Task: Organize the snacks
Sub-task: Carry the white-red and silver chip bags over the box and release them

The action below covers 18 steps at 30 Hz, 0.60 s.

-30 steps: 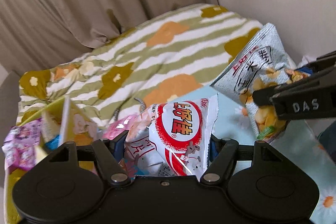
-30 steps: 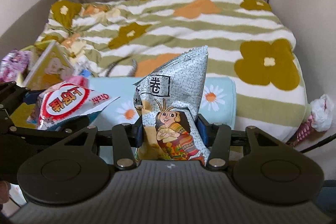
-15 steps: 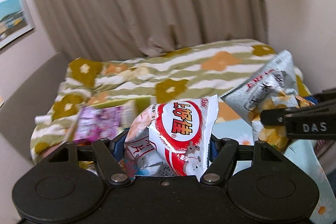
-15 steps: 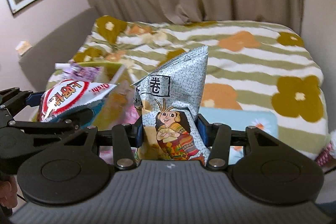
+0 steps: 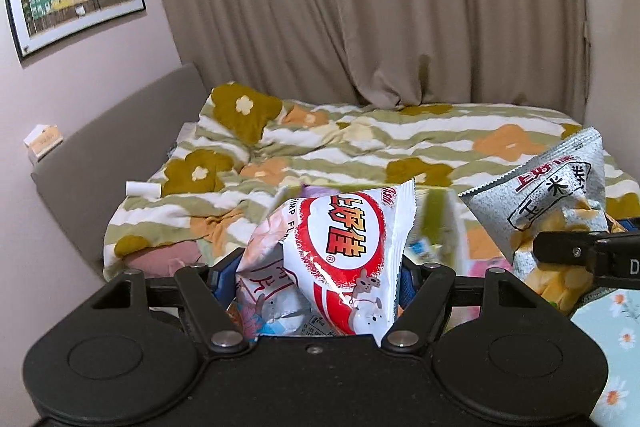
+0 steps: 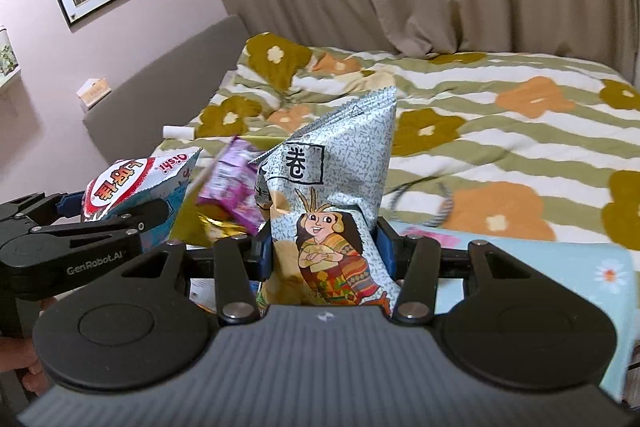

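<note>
**Two snack bags lifted, sorting barely begun**

The left gripper point(image 5: 320, 273) clamps a red-and-white shrimp chip bag point(image 5: 340, 247). The right gripper point(image 6: 322, 247) pinches a grey corn roll bag point(image 6: 336, 195). Both hang above the flowered bed point(image 6: 500, 131). Purple packets point(image 6: 232, 183) lie loose below; neither bag is placed yet.

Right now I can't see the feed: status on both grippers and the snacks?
Left gripper shut on red-and-white shrimp chip bag. Right gripper shut on grey corn roll bag. Both bags aloft over floral blanket; nothing blocking.
</note>
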Each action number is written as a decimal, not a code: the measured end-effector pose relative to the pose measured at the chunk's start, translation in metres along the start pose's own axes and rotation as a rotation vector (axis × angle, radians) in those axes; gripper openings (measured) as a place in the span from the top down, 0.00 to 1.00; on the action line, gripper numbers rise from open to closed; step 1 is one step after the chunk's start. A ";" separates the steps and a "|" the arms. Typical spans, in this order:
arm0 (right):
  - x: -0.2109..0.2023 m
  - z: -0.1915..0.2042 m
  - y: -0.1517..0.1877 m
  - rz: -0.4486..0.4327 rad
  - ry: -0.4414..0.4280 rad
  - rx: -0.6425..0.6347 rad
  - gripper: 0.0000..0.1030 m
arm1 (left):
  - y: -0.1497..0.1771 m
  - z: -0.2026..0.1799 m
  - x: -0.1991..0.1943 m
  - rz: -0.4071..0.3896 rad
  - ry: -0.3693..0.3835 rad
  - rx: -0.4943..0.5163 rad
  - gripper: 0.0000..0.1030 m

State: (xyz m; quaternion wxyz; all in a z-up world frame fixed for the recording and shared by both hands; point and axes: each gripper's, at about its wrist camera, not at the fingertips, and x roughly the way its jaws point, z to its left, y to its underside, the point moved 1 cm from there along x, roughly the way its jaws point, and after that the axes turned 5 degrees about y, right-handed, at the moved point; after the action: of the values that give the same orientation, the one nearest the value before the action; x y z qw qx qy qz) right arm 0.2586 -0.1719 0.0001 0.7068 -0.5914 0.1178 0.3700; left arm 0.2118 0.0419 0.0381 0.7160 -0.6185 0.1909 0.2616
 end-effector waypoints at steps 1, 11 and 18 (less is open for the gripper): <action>0.007 0.010 -0.001 0.008 0.001 0.005 0.39 | 0.001 0.010 0.005 0.012 0.007 -0.002 0.27; 0.059 0.063 0.015 0.076 0.096 0.087 0.38 | 0.024 0.060 0.062 0.098 0.180 0.015 0.08; 0.071 0.070 0.030 0.101 0.172 0.162 0.38 | 0.034 0.074 0.062 0.096 0.282 0.030 0.00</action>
State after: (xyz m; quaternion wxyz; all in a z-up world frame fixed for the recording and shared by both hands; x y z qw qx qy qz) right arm 0.2691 -0.0794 -0.0460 0.7199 -0.5554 0.2371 0.3422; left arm 0.2362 0.1263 -0.0133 0.6779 -0.6287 0.3225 0.2032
